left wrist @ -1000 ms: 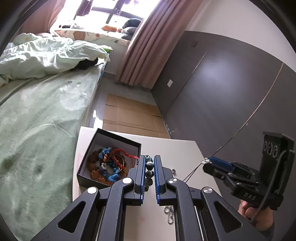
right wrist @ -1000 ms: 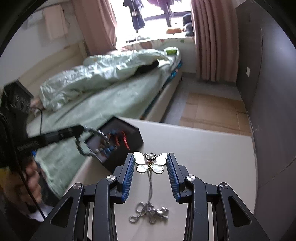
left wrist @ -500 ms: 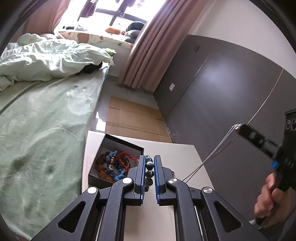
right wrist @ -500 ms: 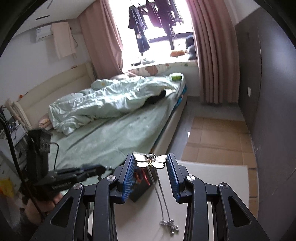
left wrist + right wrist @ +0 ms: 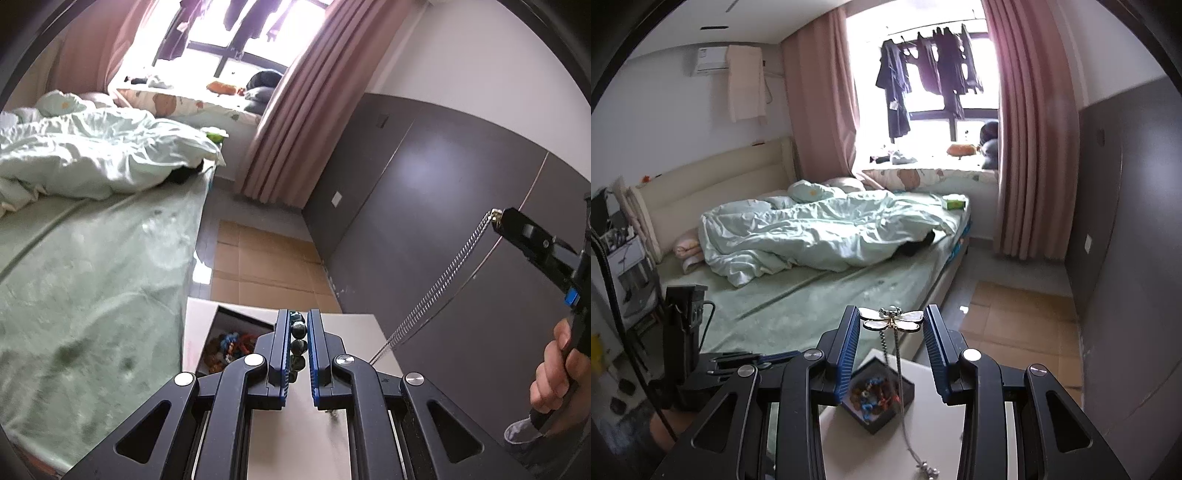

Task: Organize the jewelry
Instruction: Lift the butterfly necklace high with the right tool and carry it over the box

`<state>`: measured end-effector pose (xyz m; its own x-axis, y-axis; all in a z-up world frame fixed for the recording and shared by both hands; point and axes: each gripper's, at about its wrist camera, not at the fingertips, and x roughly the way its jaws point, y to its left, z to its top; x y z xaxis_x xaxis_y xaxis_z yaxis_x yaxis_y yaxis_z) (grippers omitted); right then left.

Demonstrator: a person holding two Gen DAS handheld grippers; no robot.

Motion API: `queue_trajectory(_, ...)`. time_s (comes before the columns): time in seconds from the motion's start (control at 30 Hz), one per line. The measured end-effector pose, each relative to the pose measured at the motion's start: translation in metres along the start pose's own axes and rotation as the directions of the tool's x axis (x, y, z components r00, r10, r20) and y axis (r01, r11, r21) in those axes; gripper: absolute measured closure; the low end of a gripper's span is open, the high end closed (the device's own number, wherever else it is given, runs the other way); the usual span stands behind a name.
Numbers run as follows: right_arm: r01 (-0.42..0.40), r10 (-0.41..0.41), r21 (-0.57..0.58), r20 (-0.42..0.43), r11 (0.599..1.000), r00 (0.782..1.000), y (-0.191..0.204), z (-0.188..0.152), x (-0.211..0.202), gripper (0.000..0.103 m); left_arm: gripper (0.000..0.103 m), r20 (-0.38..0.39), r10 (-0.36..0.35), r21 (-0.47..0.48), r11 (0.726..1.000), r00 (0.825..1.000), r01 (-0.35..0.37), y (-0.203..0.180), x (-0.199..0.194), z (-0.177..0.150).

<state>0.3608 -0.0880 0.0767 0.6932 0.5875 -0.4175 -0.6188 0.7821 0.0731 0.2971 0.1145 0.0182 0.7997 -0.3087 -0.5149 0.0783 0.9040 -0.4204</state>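
While jaws clench bead bracelet (image 5: 298,345) and butterfly necklace (image 5: 892,319): open black box (image 5: 877,400) on white table (image 5: 938,391), bed (image 5: 812,295) beside.

box (image 5: 236,325): near side behind jaws | chain (image 5: 905,413): end cut off below

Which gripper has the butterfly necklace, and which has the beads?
The right gripper clamps the butterfly pendant, its chain hanging toward the table. The left gripper is shut on the dark bead bracelet.
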Motion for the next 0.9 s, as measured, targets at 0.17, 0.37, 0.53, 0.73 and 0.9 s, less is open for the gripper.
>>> queue_trajectory(0.17,0.012,-0.011,-0.034,0.03,0.999,0.999,0.011,0.023,-0.011,0.067,0.094,0.028,0.0,0.011,1.0,1.0,0.0,-0.002,-0.015,0.012)
queue_trajectory(0.37,0.021,-0.015,-0.074,0.08,0.997,0.997,0.027,0.057,-0.028,0.067,0.094,0.058,0.004,0.015,1.0,0.998,-0.005,0.0,-0.03,0.024)
queue_trajectory(0.53,0.018,-0.005,-0.121,0.103,0.992,0.995,0.047,0.082,-0.028,0.067,0.094,0.074,0.011,0.011,1.0,0.997,-0.012,0.005,-0.037,0.03)
queue_trajectory(0.73,0.004,0.008,-0.137,0.089,0.991,0.996,0.06,0.088,-0.008,0.067,0.094,0.069,0.027,0.003,1.0,0.997,-0.028,0.015,-0.035,0.03)
queue_trajectory(0.9,-0.014,0.02,-0.105,0.056,0.994,0.998,0.051,0.074,0.015,0.067,0.094,0.055,0.039,-0.002,0.999,0.998,-0.039,0.022,-0.027,0.029)
